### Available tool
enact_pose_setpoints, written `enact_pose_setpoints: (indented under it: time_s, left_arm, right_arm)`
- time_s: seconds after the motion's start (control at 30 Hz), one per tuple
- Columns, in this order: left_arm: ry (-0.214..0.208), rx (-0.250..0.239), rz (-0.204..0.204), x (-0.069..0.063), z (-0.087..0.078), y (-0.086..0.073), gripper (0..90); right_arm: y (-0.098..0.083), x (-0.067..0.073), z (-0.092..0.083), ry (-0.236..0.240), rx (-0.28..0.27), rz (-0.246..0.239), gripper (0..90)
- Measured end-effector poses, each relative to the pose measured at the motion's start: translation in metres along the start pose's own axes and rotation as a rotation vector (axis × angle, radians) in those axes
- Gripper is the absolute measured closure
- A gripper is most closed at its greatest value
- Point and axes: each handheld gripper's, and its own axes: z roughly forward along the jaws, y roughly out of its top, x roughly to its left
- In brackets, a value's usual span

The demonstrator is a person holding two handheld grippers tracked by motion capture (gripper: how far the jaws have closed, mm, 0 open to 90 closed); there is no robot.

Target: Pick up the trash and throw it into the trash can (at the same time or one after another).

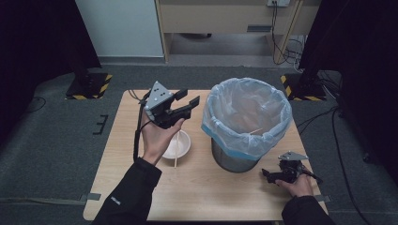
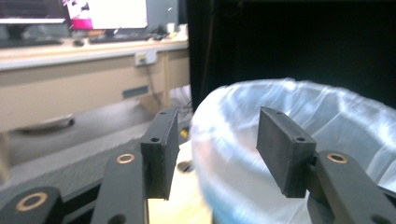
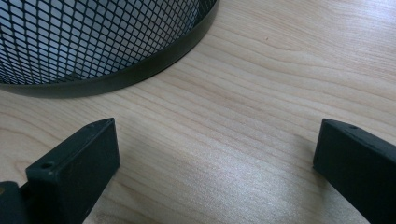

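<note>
A black mesh bin (image 1: 233,161) lined with a pale blue bag (image 1: 244,110) stands on the wooden table (image 1: 211,192), right of centre. A thin stick (image 1: 256,131) lies inside the bag. Left of the bin sits a white bowl (image 1: 180,146) with a wooden stick (image 1: 176,157) leaning out over its near rim. My left gripper (image 1: 187,99) is held above the bowl, pointing toward the bin, open with nothing between its fingers; in the left gripper view the bag (image 2: 350,121) is just ahead of the gripper (image 2: 212,149). My right gripper (image 1: 266,174) rests open near the bin's base (image 3: 93,37).
The table's near half and left side are bare wood (image 3: 261,93). Beyond the table's far edge lie grey carpet (image 1: 47,140), black stands with yellow-striped feet (image 1: 89,86), and a desk with cables (image 1: 281,42). Dark curtains flank both sides.
</note>
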Motion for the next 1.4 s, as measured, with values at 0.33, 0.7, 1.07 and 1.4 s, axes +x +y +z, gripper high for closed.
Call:
enact_pose_setpoints:
  time_s: [0.33, 0.7, 1.07, 1.4]
  left_arm:
    - [0.094, 0.088, -0.064, 0.030, -0.020, -0.052, 44.7]
    - [0.158, 0.236, -0.098, 0.046, -0.005, -0.113, 43.3]
    - [0.175, 0.355, -0.093, 0.046, 0.022, -0.149, 43.4]
    - [0.190, 0.429, -0.108, 0.047, 0.033, -0.178, 48.4]
  right_arm:
    - [0.000, 0.000, 0.000, 0.000, 0.000, 0.000, 0.7]
    - [0.000, 0.000, 0.000, 0.000, 0.000, 0.000, 0.7]
    - [0.000, 0.000, 0.000, 0.000, 0.000, 0.000, 0.7]
    - [0.000, 0.000, 0.000, 0.000, 0.000, 0.000, 0.7]
